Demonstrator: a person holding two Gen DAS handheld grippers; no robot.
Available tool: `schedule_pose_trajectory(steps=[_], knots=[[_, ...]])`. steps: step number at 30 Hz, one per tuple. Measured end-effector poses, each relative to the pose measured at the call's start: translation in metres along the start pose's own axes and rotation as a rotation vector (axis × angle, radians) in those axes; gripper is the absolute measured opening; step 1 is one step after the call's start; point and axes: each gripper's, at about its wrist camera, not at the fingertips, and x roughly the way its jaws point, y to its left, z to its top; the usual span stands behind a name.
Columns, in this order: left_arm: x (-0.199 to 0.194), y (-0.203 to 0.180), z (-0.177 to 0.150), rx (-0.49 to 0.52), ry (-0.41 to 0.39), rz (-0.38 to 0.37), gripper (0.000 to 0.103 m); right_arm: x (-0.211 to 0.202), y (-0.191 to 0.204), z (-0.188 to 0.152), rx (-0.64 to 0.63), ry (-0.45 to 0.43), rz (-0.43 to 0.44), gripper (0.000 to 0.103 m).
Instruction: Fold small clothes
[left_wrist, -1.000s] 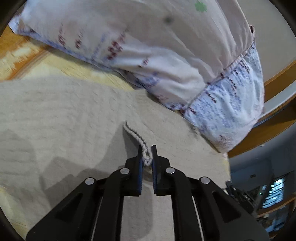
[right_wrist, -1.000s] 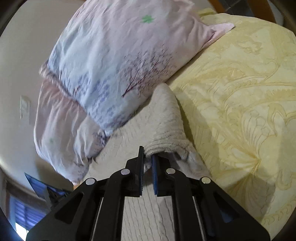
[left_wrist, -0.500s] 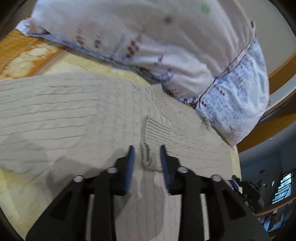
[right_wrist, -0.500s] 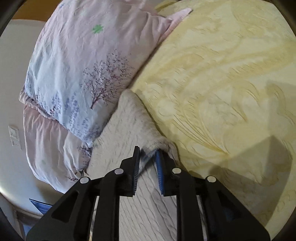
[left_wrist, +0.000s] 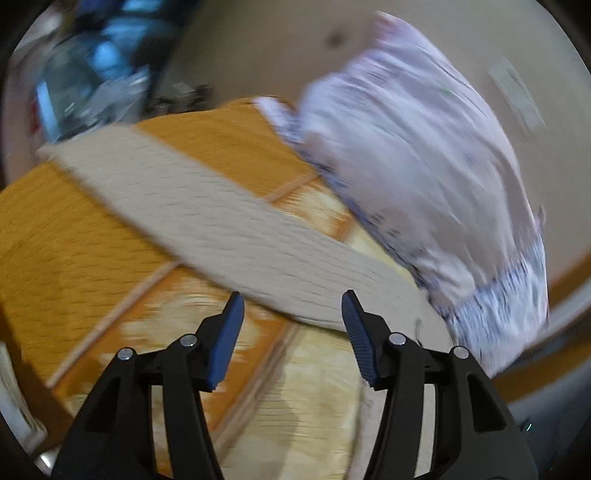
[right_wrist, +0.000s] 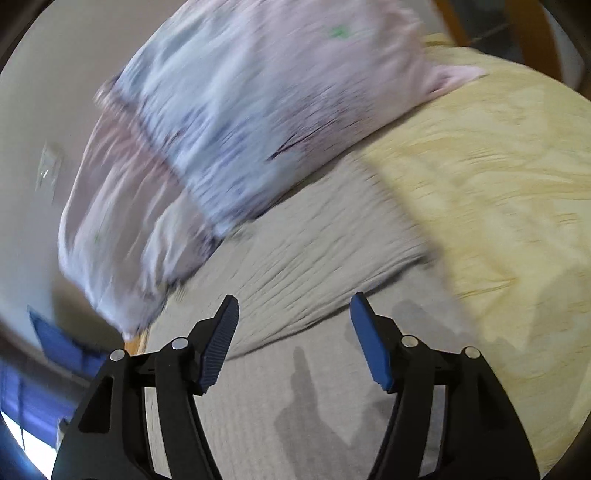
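A beige knitted garment (right_wrist: 295, 369) lies flat on the yellow bedspread (right_wrist: 498, 184). In the left wrist view a long beige sleeve or folded strip of it (left_wrist: 221, 221) runs diagonally across the orange and yellow cover. My left gripper (left_wrist: 291, 314) is open and empty, hovering just in front of that strip. My right gripper (right_wrist: 293, 317) is open and empty above the garment's body, near a fold edge (right_wrist: 314, 306). Both views are motion-blurred.
A pale pink and blue patterned pillow (right_wrist: 240, 110) lies against the wall at the garment's far side; it also shows in the left wrist view (left_wrist: 424, 166). The orange bed cover border (left_wrist: 74, 240) is at the left. Cluttered room background (left_wrist: 92, 66) is far off.
Both grippers have opened wide and let go of the garment: the left released its cord and the right its fold. Both have pulled back and swung, and the garment lies flat.
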Motion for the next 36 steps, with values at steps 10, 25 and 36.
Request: schedule_pose_trajectory(steps=[10,25,36], knots=[[0.011,0.070,0.028,-0.312,-0.011,0.010,0.048,0.013,0.024,-0.024,-0.077,0.071,0.023,0.067],[0.020,0.083,0.055,-0.447,-0.091,-0.032,0.008,0.012,0.020,-0.026,-0.060,0.076,0.039,0.068],[0.018,-0.079,0.037,-0.223,-0.030,-0.401,0.007,0.000,0.018,-0.022,-0.084,0.049,0.066,0.069]])
